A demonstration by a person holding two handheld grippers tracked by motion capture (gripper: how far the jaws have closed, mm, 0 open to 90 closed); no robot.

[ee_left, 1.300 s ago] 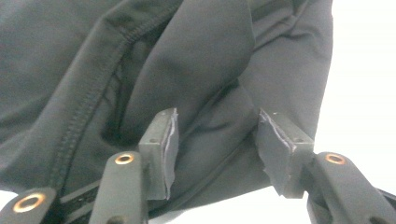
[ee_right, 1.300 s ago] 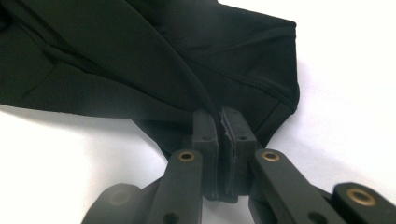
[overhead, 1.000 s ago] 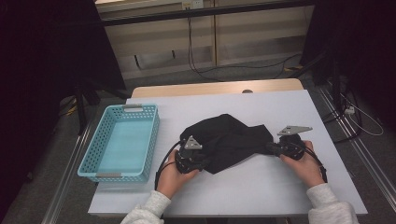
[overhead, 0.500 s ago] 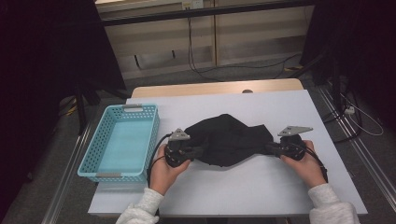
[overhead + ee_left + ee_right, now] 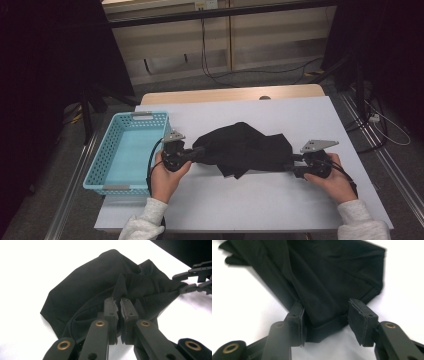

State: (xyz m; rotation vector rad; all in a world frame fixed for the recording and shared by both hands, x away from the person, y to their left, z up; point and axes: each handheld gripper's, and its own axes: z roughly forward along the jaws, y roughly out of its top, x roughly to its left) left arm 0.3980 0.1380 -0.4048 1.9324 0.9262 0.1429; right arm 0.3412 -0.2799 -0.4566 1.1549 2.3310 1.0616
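Cloth: black garment (image 5: pixel 245 150) bunched mid-table, just right of the blue basket (image 5: pixel 125 150).
Left gripper (image 5: pixel 119 305): jaws clamped on a fold at the garment's basket-side edge, probably to pull it flat.
Right gripper (image 5: pixel 325 312): jaws have just been opening; hem lies between them, apparently unpinched, so that end rests slack.

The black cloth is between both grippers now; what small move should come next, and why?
Probably draw the right gripper back off the hem. Its fingers have just been opening and stand apart, the black cloth lying loose between them, while the left gripper is shut on a fold. The left can then carry it towards the blue basket.
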